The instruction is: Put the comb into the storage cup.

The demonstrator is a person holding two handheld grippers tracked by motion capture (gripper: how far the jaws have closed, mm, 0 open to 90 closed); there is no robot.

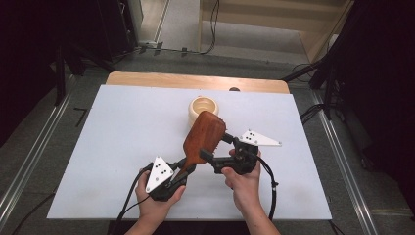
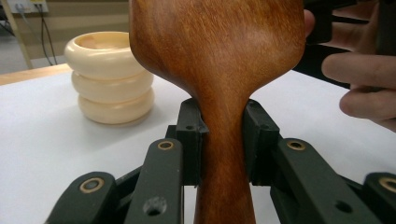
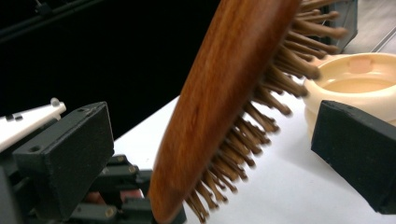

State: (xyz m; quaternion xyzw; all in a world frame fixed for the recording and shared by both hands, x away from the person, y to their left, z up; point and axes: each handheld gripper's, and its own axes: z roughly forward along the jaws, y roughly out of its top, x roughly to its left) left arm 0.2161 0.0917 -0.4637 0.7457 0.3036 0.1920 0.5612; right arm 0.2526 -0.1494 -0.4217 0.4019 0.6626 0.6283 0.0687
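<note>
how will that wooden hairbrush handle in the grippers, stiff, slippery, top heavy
The wooden hairbrush looks solid and probably stays stiff: the left gripper holds it upright by the narrow neck alone. Its polished, glossy back may slip against the pads. The wide head sits above the grip, so it is likely top-heavy and could pivot. The bristles probably give slightly if the open right gripper closes there.

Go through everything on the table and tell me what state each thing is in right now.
Wooden hairbrush: lifted off the table, bristles facing the right tongs, handle clamped.
Left tongs: shut on the hairbrush's handle.
Right tongs: open, jaws either side of the brush head, not touching it.
Cream ribbed bowl: upright on the white table; what it holds is unclear.
</note>
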